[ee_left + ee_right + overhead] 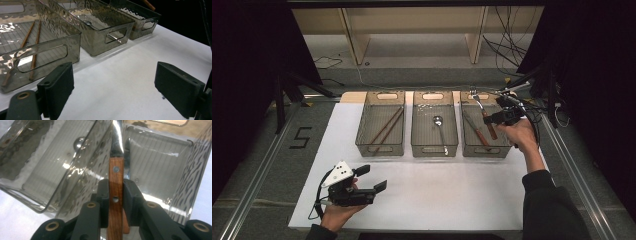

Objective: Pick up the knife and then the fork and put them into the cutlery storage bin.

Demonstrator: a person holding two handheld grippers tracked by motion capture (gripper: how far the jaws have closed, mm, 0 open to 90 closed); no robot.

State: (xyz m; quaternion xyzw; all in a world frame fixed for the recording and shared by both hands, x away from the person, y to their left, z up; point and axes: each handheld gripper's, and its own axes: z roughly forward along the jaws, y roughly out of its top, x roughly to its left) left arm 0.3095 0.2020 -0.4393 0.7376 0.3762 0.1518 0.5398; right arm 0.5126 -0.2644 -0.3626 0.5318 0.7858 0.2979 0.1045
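My right gripper (490, 119) hovers over the right-hand clear bin (502, 150), shut on the wooden handle of a fork (476, 99) whose metal head points toward the bin's far end. In the right gripper view the jaws of my right gripper (115, 200) pinch that riveted handle (115, 173) from both sides. A second wooden-handled utensil (477, 132) lies in the same bin. My left gripper (373, 178) rests low over the white mat near the front left, open with nothing between its jaws; in its own view my left gripper (115, 87) faces the bins.
Three clear grey bins stand in a row at the back of the white mat (437, 190). The left bin (362, 145) holds two wooden chopsticks (387, 125); the middle bin (416, 147) holds a metal spoon (439, 125). Cables trail at the back right.
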